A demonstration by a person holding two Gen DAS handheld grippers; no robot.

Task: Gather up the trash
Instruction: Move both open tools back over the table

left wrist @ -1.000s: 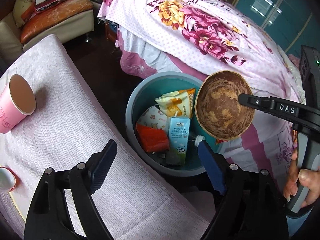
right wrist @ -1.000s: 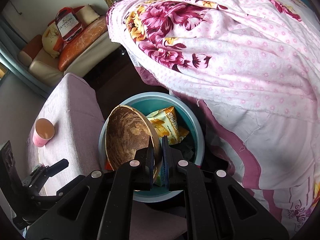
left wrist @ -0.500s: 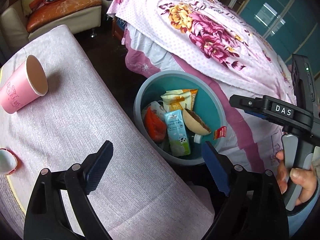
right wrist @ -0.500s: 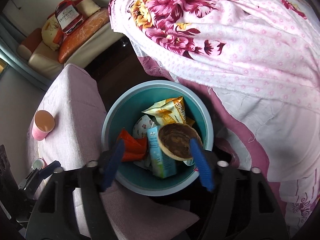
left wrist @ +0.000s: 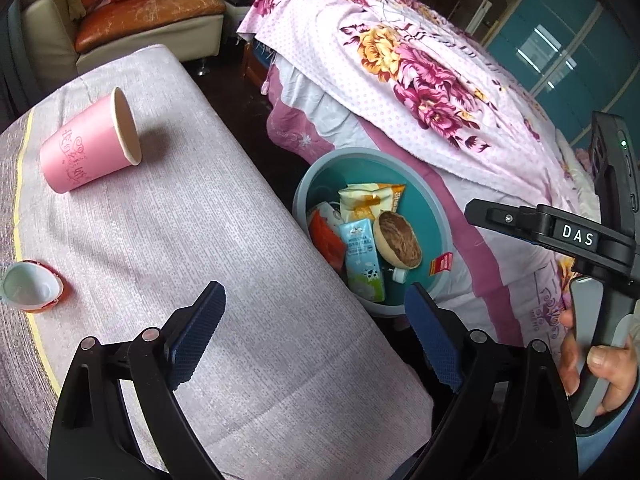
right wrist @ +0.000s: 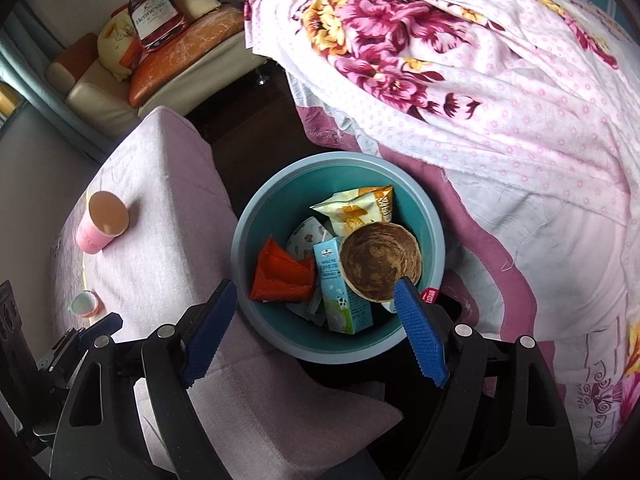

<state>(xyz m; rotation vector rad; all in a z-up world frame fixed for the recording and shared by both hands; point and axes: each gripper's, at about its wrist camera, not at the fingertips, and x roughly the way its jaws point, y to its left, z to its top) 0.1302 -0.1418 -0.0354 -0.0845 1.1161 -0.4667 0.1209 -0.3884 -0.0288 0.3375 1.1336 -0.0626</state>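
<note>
The brown bowl [right wrist: 380,266] is lying inside the blue-grey bin [right wrist: 256,220], tilted on top of the other trash, its round mottled inside facing up and its pale rim showing all round. It is leaning against a white-and-green milk carton [right wrist: 340,300], with a yellow snack bag [right wrist: 356,208] behind it and a crumpled red wrapper [right wrist: 280,276] to the carton's other side. The right tool [right wrist: 316,320] is hanging above the bin, released; its jaws have just been opening and are standing wide with nothing pressed between them, the bowl sitting below. The left tool [left wrist: 316,336] is also spread wide and gripping nothing, hovering over the edge of the bench [left wrist: 200,240], which is draped in a pale lilac cloth. On the bench a pink paper cup [left wrist: 90,146] is lying on its side, its brown inside showing, and a small white cup with a red rim [left wrist: 30,288] is sitting near the cloth's edge. The bin is standing on the floor between the bench and a bed with a floral cover [right wrist: 460,60].
</note>
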